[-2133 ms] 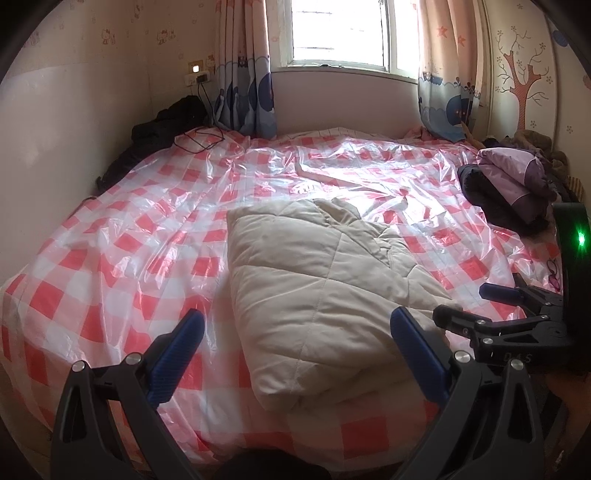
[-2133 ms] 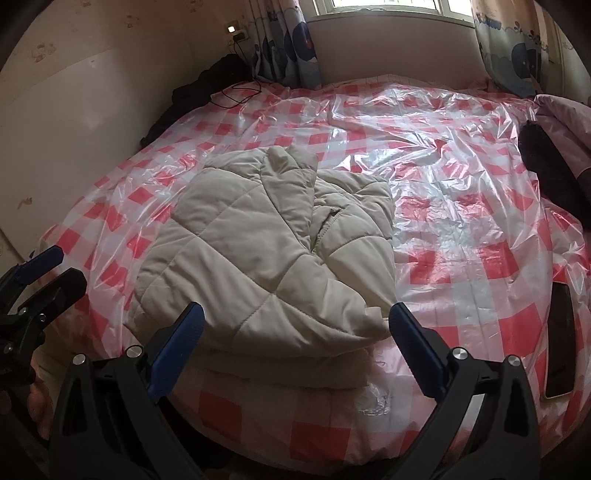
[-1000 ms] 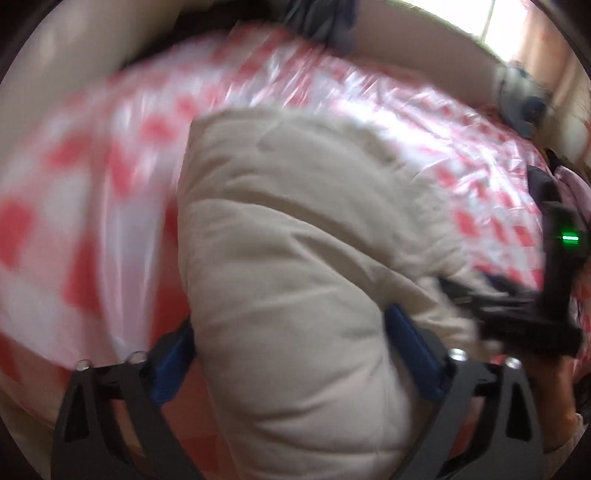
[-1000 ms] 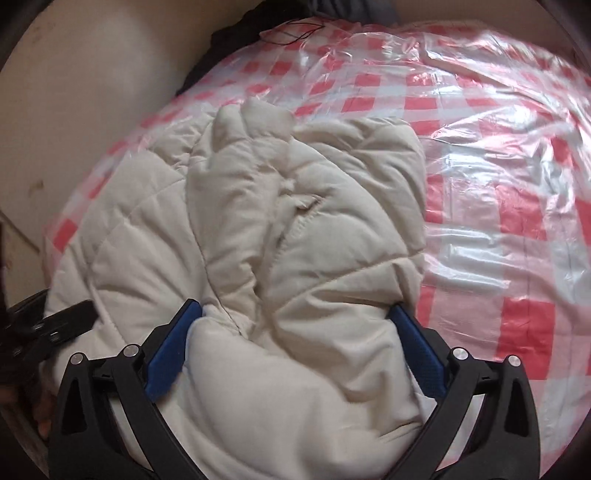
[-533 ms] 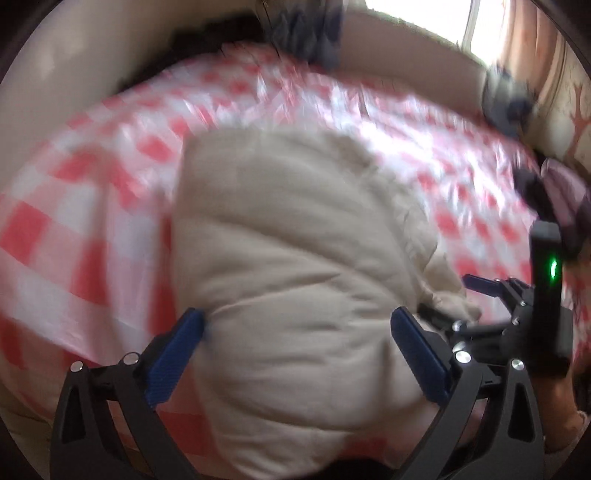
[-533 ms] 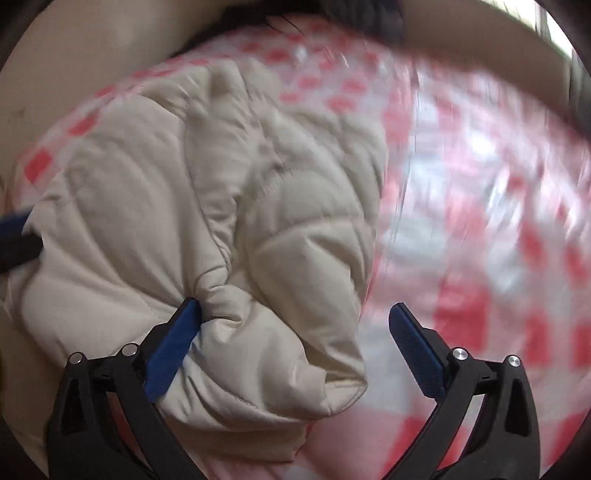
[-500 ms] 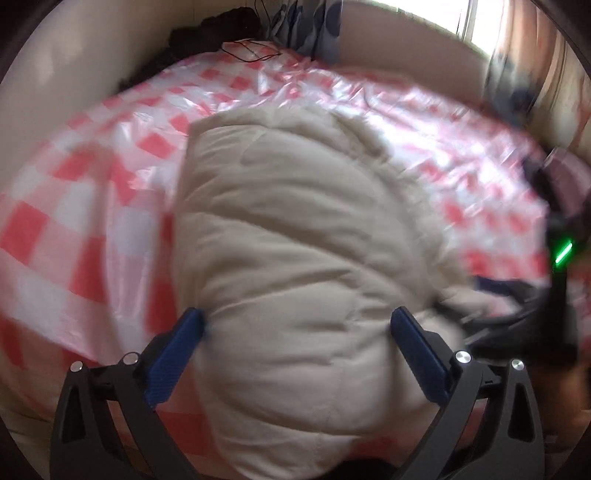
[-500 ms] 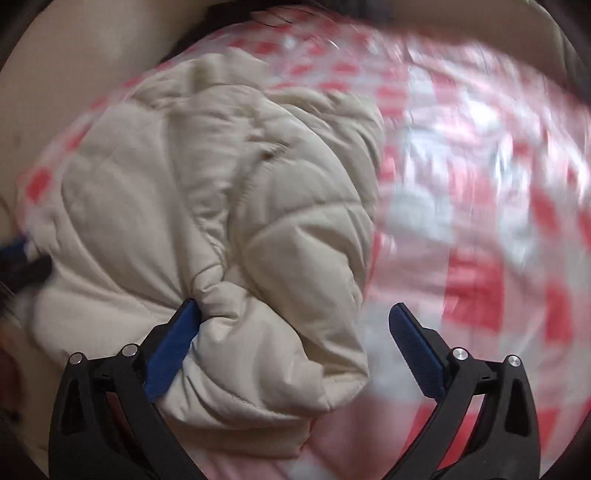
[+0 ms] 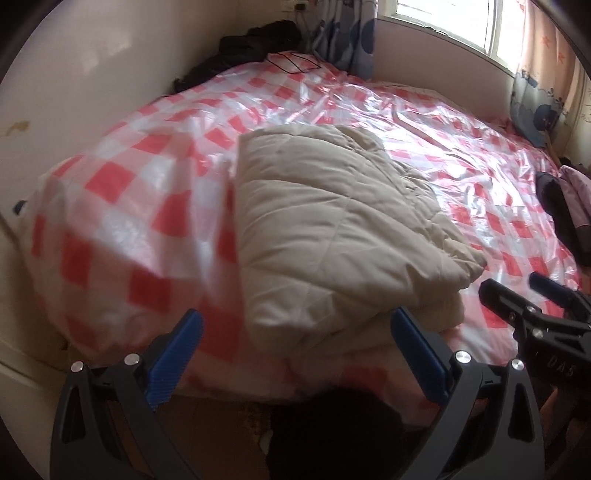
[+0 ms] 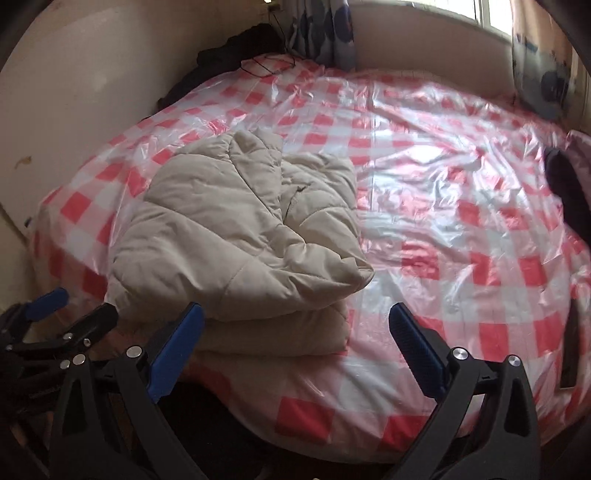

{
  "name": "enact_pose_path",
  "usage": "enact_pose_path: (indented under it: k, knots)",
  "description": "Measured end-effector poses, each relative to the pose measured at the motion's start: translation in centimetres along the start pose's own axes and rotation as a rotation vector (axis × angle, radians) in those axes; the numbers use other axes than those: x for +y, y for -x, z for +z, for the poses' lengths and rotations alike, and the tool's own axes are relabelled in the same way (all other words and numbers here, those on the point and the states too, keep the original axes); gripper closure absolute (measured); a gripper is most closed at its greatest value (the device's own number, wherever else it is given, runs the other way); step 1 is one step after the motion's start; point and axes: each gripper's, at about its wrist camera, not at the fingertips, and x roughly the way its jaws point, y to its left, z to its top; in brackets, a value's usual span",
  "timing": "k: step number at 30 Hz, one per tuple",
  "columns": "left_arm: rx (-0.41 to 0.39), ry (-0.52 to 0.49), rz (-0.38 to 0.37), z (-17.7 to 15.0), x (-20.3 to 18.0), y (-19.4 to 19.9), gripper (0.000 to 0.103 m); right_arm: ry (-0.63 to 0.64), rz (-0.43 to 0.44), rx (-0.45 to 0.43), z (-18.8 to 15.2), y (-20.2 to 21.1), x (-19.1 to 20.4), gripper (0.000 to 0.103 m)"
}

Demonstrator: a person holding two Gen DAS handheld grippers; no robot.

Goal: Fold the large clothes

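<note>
Left gripper (image 9: 295, 358) and right gripper (image 10: 295, 345) are hovering agape, empty, below the folded cream quilted padded coat (image 10: 243, 236) lying at frame centre.

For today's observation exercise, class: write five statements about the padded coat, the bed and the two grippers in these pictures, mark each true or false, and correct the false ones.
1. The beige padded coat lies folded near the bed's front edge. True.
2. The left gripper is clamped on the coat. False: its jaws stand open and hold nothing.
3. The bed is covered by a red-and-white checked plastic sheet. True.
4. The right gripper has its jaws shut. False: they stand wide open, short of the coat.
5. The coat hangs at the window. False: it rests on the bed.
</note>
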Motion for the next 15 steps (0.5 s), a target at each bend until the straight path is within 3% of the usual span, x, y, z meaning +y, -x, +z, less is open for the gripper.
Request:
enact_pose_path:
  k: [5, 15]
  knots:
    - [-0.008, 0.01, 0.012, -0.5, 0.8, 1.3, 0.006, 0.084, -0.076, -0.001, -0.3, 1.1, 2.2, 0.006]
    - [0.019, 0.034, 0.014, -0.7, 2.0, 1.3, 0.006, 0.093, -0.086, 0.017, -0.1, 1.0, 3.2, 0.006]
